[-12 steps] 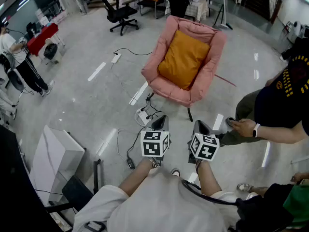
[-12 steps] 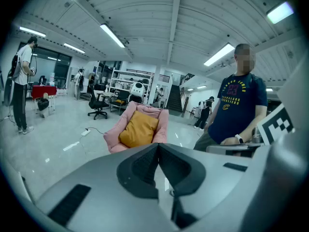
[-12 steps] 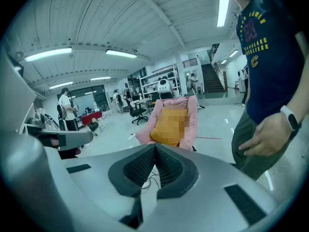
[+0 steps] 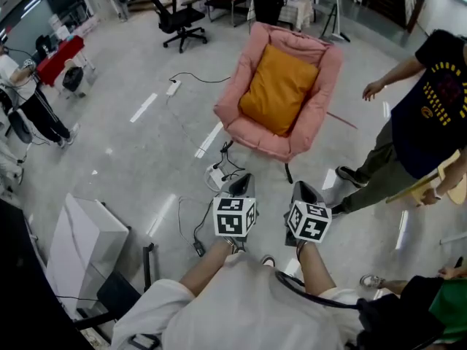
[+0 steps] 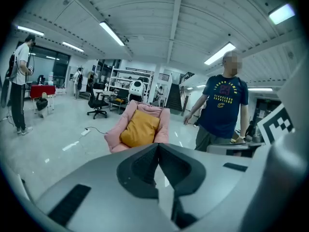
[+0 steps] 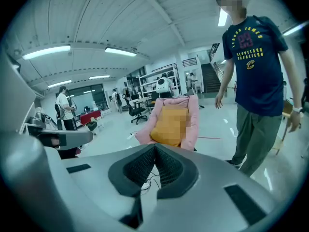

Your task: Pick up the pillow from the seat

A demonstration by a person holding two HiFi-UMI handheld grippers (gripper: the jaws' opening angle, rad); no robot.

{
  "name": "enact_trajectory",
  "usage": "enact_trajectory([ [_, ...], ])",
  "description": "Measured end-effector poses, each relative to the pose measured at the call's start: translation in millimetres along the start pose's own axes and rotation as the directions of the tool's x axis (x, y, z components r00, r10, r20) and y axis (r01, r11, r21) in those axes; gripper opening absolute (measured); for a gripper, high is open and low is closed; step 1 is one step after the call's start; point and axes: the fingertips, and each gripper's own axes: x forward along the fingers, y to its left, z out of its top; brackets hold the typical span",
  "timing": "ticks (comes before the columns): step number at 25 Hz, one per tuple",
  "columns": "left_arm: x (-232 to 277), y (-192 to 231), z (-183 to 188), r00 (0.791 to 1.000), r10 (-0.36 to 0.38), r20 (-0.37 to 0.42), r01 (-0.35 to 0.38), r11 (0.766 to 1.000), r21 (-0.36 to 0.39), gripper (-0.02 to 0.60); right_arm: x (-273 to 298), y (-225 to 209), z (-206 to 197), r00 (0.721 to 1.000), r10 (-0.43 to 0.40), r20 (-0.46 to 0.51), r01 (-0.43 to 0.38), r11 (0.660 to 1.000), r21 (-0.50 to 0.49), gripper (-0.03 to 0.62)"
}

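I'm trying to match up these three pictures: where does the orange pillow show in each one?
Head view: the pillow is in the upper middle, lying in the pink chair.
Left gripper view: the pillow is a little left of centre, at mid-height.
Right gripper view: the pillow is near the centre, under a blur patch.
Shared landmark: the pink chair that cradles it.

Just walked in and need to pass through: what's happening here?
A person holds a gripper in each hand, the left gripper and right gripper both shut and empty, aimed at the orange pillow resting in the pink chair ahead. Neither touches it yet. A bystander stands to the right.
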Motion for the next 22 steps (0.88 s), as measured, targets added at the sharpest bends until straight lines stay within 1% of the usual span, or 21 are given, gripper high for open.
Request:
enact_trajectory([
  [4, 6, 11, 2, 1.0, -0.015, -0.005, 0.015, 1.0, 0.002, 0.009, 10, 6, 0, 1.0, -0.009, 0.003, 0.009, 1.0, 0.019, 0.031],
  [9, 9, 23, 3, 0.999, -0.035, -0.014, 0.036, 0.999, 0.017, 0.009, 14, 7, -7, 0.999, -0.049, -0.015, 0.05, 0.998, 0.042, 0.031],
  [16, 32, 32, -4, 0.998, -0.05, -0.043, 0.05, 0.999, 0.014, 0.009, 23, -13, -24, 0.992, -0.109, -0.063, 0.114, 0.991, 0.074, 0.031],
  [22, 53, 32, 1, 0.998, -0.047, -0.052, 0.048, 0.999, 0.005, 0.009, 40, -24, -19, 0.99, -0.112, -0.086, 0.119, 0.99, 0.071, 0.031],
])
